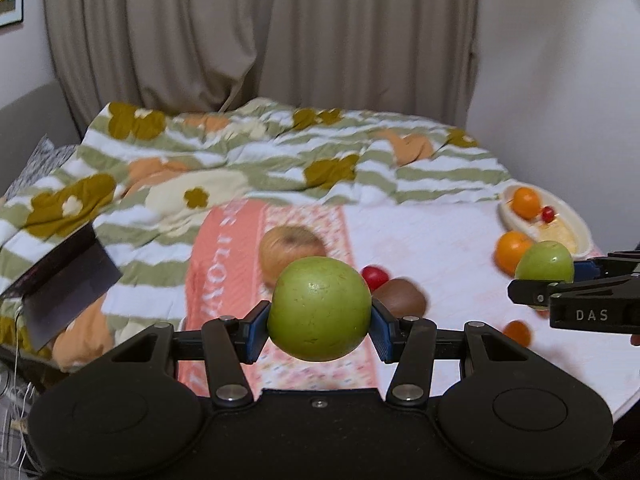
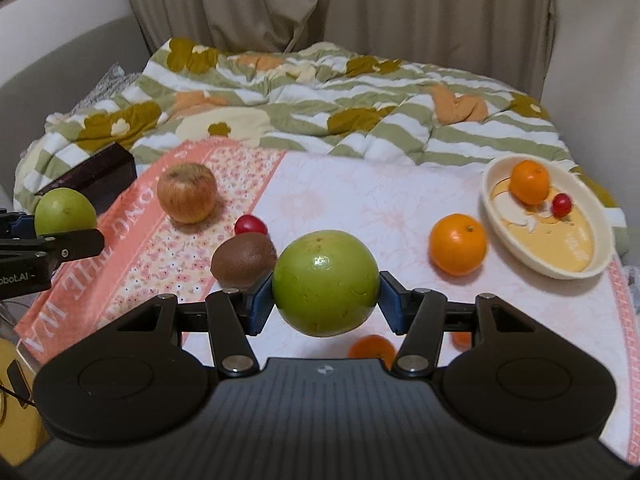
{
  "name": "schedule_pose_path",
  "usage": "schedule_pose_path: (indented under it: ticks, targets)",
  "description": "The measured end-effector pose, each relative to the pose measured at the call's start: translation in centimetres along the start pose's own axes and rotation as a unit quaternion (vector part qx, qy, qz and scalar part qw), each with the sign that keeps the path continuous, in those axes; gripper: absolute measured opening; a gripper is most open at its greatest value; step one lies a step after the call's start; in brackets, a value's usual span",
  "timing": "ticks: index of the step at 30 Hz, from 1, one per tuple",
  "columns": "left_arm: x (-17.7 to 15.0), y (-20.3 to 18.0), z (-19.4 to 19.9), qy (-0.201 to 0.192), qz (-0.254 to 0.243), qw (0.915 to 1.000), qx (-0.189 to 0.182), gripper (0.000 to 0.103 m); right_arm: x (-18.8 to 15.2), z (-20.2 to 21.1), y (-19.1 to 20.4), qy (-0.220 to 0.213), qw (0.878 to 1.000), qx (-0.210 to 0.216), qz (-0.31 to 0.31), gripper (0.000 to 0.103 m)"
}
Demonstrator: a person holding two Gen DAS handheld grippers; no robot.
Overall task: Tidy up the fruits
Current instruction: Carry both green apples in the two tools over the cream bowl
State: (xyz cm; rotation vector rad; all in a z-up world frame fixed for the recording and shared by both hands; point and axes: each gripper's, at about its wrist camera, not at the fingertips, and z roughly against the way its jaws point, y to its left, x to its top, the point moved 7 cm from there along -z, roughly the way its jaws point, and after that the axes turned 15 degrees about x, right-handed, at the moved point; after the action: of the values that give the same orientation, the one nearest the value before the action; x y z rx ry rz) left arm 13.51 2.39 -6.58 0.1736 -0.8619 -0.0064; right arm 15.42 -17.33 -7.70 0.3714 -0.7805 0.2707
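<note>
We hold green apple [image 1: 319, 309] in left hand-held gripper [image 1: 319, 322], another [image 2: 326, 283] in right hand-held gripper [image 2: 326, 300]. Round, hard, slippery; we squeeze middle.

Both wrist-mounted, close above the bed [image 1: 440, 240], facing the curtain [image 2: 320, 0]; shared: fruit spread, bowl [image 2: 600, 216].

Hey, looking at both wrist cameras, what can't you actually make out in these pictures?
- Small orange fruits in the right wrist view: mostly hidden behind the right gripper and its green apple.
- Kiwi in the left wrist view: blurred, partly behind the left gripper and its green fruit.
- Towel lettering: cut off, unreadable.
</note>
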Motion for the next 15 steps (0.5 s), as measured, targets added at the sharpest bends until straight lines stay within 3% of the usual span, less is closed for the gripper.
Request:
schedule_pose_path:
  ticks: [7,15]
  targets:
    - [2.4,-3.5,2.9,-0.035,-0.014,0.9993,-0.006,0.055,0.8,5.0,-2.7,-0.028,1.000,-0.006,-0.004,0.070]
    - [4.7,-9.6,5.3,-0.051,0.002,0.9987,0.000,0.055,1.3,9.3,-9.3,-0.031,0.999,-0.001,0.008,0.070]
